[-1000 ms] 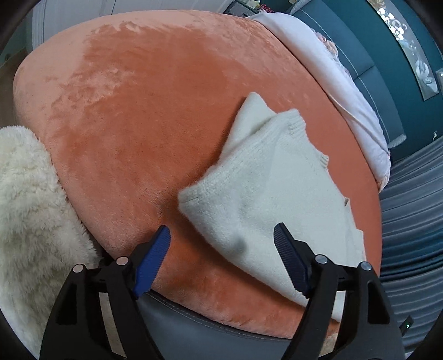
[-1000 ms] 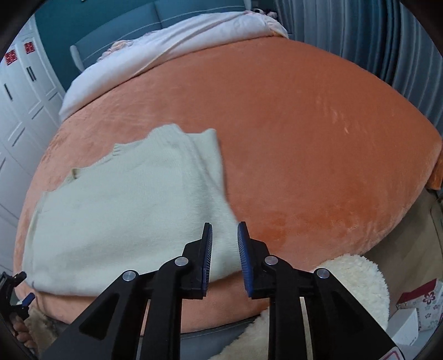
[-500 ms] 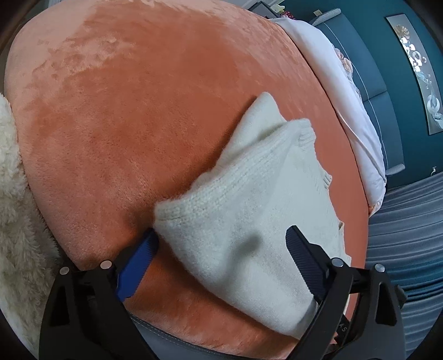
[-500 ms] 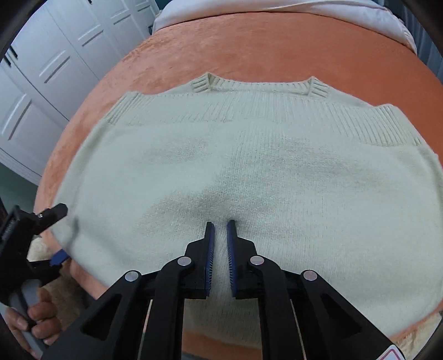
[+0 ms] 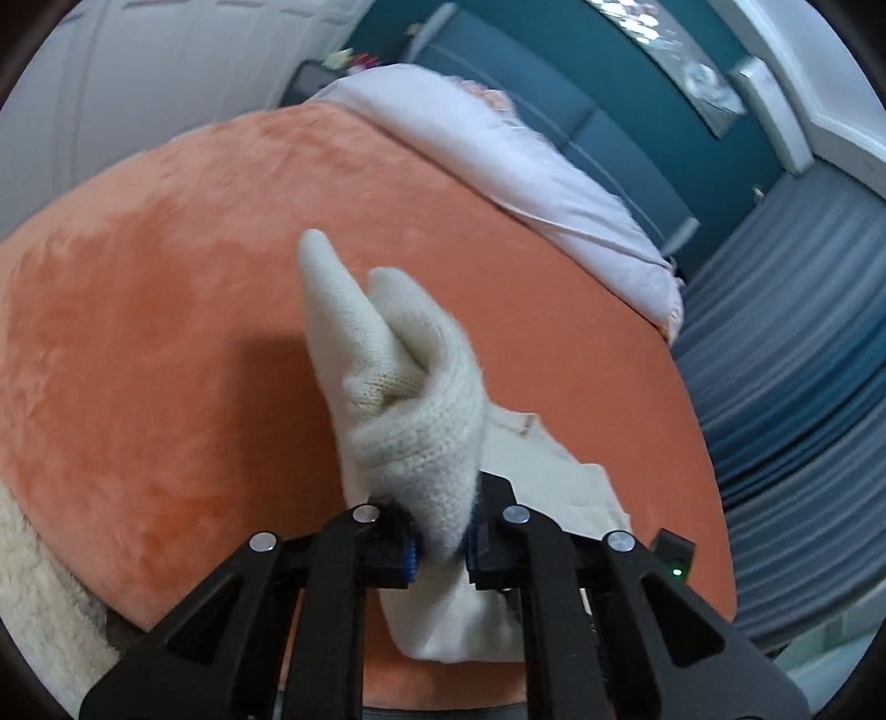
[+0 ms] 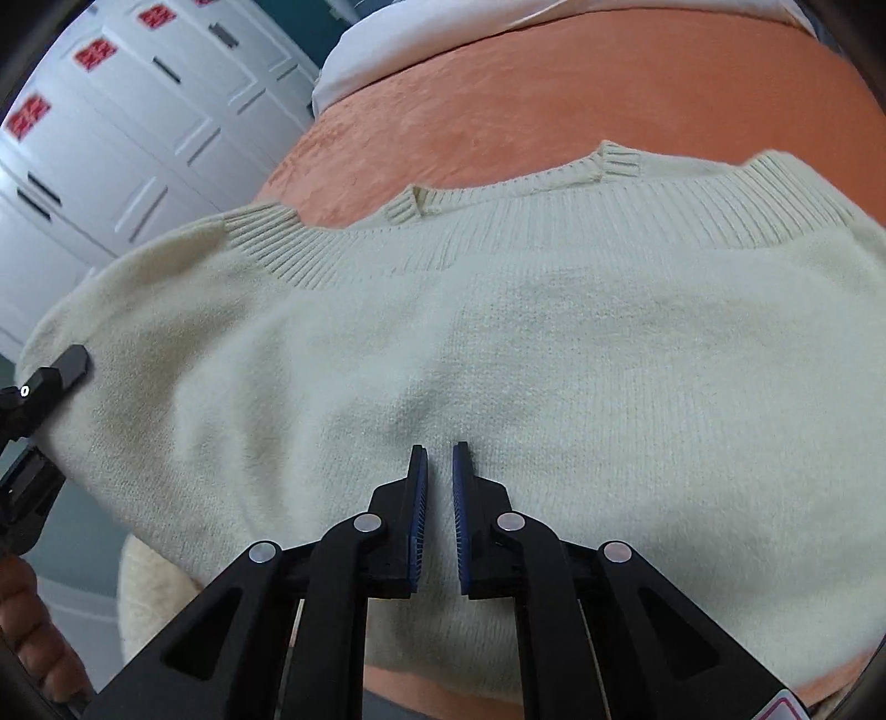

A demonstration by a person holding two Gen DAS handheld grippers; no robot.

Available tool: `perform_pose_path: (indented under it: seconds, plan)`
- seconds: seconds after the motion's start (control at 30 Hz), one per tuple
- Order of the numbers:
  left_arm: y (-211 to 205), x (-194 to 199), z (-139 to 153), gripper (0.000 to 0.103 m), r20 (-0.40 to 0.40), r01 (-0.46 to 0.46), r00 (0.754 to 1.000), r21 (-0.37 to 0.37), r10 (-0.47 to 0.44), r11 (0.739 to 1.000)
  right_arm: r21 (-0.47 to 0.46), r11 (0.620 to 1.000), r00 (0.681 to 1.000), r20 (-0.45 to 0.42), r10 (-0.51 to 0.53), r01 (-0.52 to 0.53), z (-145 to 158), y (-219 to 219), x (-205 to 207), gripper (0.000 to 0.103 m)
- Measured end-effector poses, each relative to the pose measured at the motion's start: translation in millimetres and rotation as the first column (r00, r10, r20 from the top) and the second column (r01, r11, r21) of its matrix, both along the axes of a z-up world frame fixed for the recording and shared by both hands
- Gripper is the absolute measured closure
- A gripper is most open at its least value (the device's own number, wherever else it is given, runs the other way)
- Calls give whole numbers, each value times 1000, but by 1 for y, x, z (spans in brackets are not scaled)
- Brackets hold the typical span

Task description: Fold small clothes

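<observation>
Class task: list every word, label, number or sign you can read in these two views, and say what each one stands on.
Red paper signs on the white wardrobe doors: too blurred to read.
Pink-edged label at the right gripper base: cut off, unreadable.
Cream knitted sweater: no text visible.

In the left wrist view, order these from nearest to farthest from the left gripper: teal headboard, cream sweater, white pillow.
1. cream sweater, clamped in the left gripper.
2. white pillow, beyond the orange blanket, upper right.
3. teal headboard, behind the pillow.
</observation>
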State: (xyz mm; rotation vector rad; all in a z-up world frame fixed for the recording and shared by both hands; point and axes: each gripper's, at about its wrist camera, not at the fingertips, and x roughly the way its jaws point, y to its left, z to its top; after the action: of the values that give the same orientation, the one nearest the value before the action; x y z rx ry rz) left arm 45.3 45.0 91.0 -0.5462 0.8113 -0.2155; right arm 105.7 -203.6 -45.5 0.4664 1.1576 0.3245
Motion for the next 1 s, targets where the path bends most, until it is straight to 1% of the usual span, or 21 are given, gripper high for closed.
perform_pose_path:
  seconds: [0.03, 0.07, 0.13, 0.2, 0.27, 0.37, 0.4, 0.43, 0.47, 0.5, 0.53, 0.57, 0.6, 0.63, 0.7, 0.73, 0.77, 0.8, 0.9, 0.93, 1.0]
  plan:
    - [-21, 0, 14, 93, 37, 50, 998, 24, -51, 998, 54, 998, 999, 2, -37, 37, 5, -13, -7, 88]
    - [-43, 0, 25, 93, 64, 103, 992, 42, -105, 994, 87, 993, 997, 12, -80, 78, 12, -29, -16, 86]
    - [-88, 1, 37, 93, 98, 210, 971, 71, -217, 975, 100, 986, 990, 37, -138, 134, 25, -59, -37, 85]
    - [-126, 2, 35, 93, 92, 290, 950, 103, -300, 951, 80, 980, 981, 50, -189, 184, 33, -89, -58, 85]
    - [-161, 3, 22, 93, 56, 352, 931, 121, -360, 928, 36, 969, 968, 50, -247, 245, 36, -118, -80, 85]
    - [-204, 3, -11, 93, -40, 442, 897, 151, -441, 884, 28, 951, 950, 37, -309, 308, 35, -148, -108, 84]
    - [-219, 1, -27, 93, -77, 472, 881, 176, -466, 864, 27, 946, 945, 38, -324, 323, 34, -154, -115, 82]
    - [-230, -2, -39, 92, -102, 494, 869, 211, -483, 844, 23, 943, 943, 40, -331, 331, 33, -157, -119, 77]
    - [-239, -6, -50, 91, -123, 511, 859, 254, -496, 822, 16, 942, 941, 42, -337, 336, 32, -159, -123, 75]
    - [-244, -10, -62, 88, -141, 518, 854, 297, -500, 802, 12, 940, 939, 41, -342, 342, 31, -160, -125, 74]
    - [-243, -13, -68, 84, -150, 520, 853, 324, -500, 790, 15, 939, 938, 36, -345, 344, 30, -161, -125, 74]
    - [-241, -16, -69, 83, -149, 518, 854, 341, -499, 785, 27, 938, 937, 31, -347, 347, 30, -161, -124, 73]
    - [-233, -21, -67, 71, -136, 514, 856, 335, -500, 790, 41, 936, 936, 30, -350, 348, 31, -162, -123, 72]
    - [-223, -25, -65, 50, -125, 515, 855, 321, -504, 795, 63, 936, 937, 33, -348, 346, 33, -160, -121, 70]
    - [-205, -37, -61, 29, -105, 494, 866, 324, -488, 807, 114, 936, 939, 43, -341, 334, 37, -164, -115, 52]
    - [-193, -44, -61, 25, -96, 492, 866, 331, -490, 805, 141, 935, 942, 47, -334, 324, 39, -161, -111, 44]
    - [-186, -49, -62, 21, -103, 492, 866, 349, -489, 798, 165, 935, 944, 46, -326, 315, 40, -169, -105, 42]
    - [-176, -54, -68, 15, -122, 478, 874, 387, -470, 788, 190, 935, 949, 41, -314, 301, 40, -167, -99, 38]
    - [-153, -57, -88, 15, -178, 440, 897, 446, -404, 779, 218, 937, 960, -2, -279, 273, 34, -155, -77, 33]
    - [-147, -55, -93, 15, -194, 426, 904, 452, -380, 783, 215, 940, 963, -18, -268, 265, 32, -151, -70, 33]
    - [-136, -50, -100, 15, -201, 390, 921, 451, -334, 803, 213, 942, 966, -47, -254, 258, 28, -142, -58, 33]
